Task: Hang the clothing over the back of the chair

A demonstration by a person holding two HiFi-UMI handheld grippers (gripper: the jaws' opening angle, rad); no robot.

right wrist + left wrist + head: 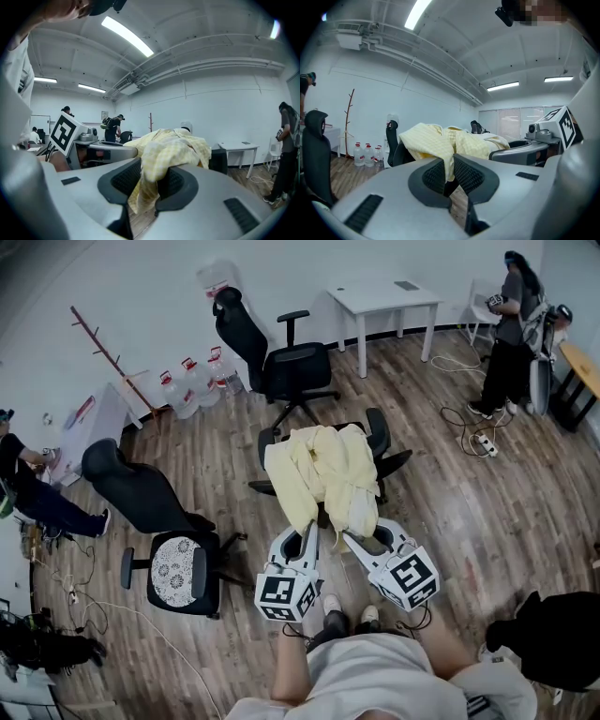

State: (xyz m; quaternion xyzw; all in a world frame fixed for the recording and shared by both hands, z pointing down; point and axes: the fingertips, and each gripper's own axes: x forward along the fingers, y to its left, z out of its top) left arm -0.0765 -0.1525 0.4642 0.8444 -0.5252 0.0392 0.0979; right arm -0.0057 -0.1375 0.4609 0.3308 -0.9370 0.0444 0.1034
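A pale yellow checked garment [323, 474] lies draped over the back of a black office chair [379, 435] just in front of me. My left gripper [309, 532] is shut on the garment's lower left edge; in the left gripper view the cloth [450, 140] runs down into the pinched pads of this gripper [451, 176]. My right gripper [349, 538] is at the lower right edge. In the right gripper view its jaws [149, 180] stand apart, and a fold of the cloth [173, 145] hangs loose between them.
Two more black office chairs [281, 362] [159, 512] stand behind and to the left. Further back are a white table [384, 301] and water bottles [192, 381]. People stand at the far right [511, 334] and sit at the left [28, 484]. A power strip [483, 444] lies on the wood floor.
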